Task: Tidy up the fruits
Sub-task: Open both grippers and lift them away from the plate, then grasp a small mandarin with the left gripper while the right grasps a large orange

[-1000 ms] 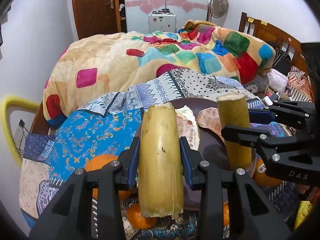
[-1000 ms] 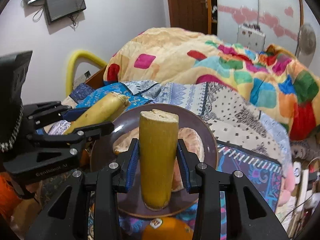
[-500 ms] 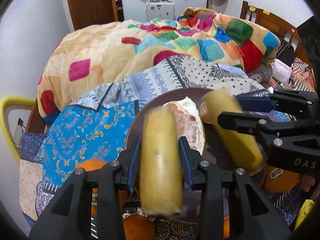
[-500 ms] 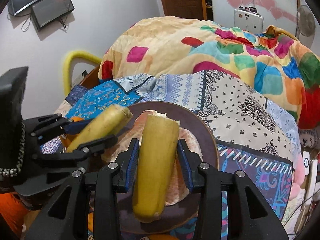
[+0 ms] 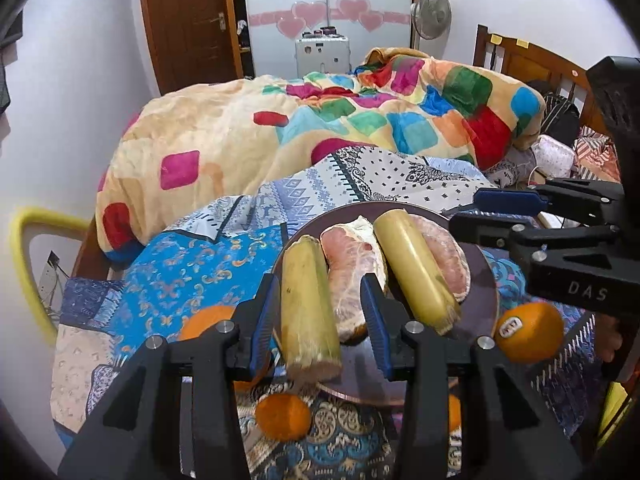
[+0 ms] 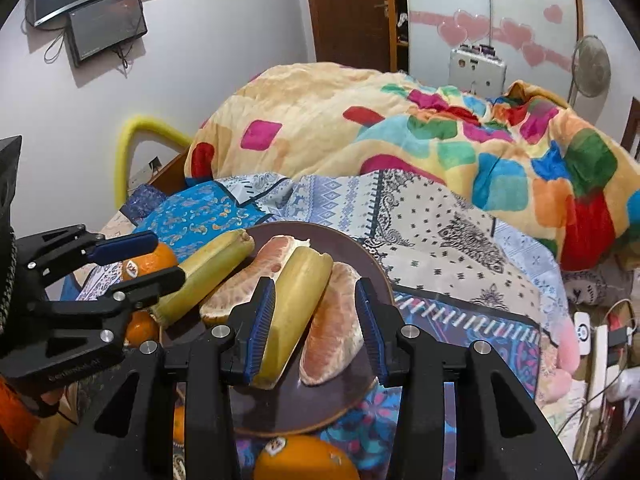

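On the dark round plate (image 5: 486,296), two yellow sugarcane pieces and two peeled pomelo segments lie side by side. Left sugarcane piece (image 5: 306,304) sits at the plate's left edge, its near cut end poking past the rim, and the left tongs (image 5: 322,322) straddle it with blue pads spread wide: the left pad is right against the cane, the right pad stands off over the first pomelo segment (image 5: 350,272). Nothing is clamped there. Over on the other side, the right sugarcane piece (image 6: 296,304) lies tilted between the two segments, and the right tongs (image 6: 316,322) are parted too, one pad beside the cane, the other out past the second pomelo segment (image 6: 334,324). No grip there either.

Moving outward, oranges ring the plate on the bed: a stickered orange (image 5: 528,332) just right of the rim, a small orange (image 5: 282,416) below the near edge, another orange (image 5: 208,316) partly hidden behind the left tongs. From the right wrist view, a big orange (image 6: 306,460) sits at the bottom edge.

All of it rests on a blue patterned bedsheet (image 5: 192,276), with a colourful patchwork blanket (image 5: 320,128) heaped behind. Farther back, a wooden door (image 5: 188,20) and a standing fan (image 5: 432,14).
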The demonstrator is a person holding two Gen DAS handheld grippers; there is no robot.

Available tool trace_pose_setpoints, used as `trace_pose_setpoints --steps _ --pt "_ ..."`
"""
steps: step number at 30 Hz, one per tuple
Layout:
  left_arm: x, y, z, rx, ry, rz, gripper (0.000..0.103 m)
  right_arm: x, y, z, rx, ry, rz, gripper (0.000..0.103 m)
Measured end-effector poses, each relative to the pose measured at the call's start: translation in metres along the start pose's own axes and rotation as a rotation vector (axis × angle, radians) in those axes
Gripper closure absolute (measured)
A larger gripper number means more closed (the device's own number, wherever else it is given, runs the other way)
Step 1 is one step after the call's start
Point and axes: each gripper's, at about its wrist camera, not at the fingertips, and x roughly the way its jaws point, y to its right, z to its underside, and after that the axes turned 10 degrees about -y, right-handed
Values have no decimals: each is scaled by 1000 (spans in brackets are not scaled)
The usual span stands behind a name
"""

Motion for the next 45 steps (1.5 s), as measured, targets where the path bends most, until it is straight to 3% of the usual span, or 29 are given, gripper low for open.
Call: trace_pose_setpoints --steps 10,20,28,31,40,45 --pt "-41 -12 33 -25 51 -25 49 -45 -8 25 -25 94 52 56" --pt "-37 -21 70 -41 3 -23 47 -52 -3 62 -35 97 106 49" --pt "-11 -26 95 -50 -58 15 47 -30 5 89 3 35 53 47" --pt "-2 -28 101 -53 -79 24 47 -29 5 95 6 40 32 39" --pt "15 -28 96 -72 -85 51 48 -25 -4 101 -24 32 13 38" --pt "24 -29 93 -79 -98 61 62 -16 -9 105 -29 4 -36 38"
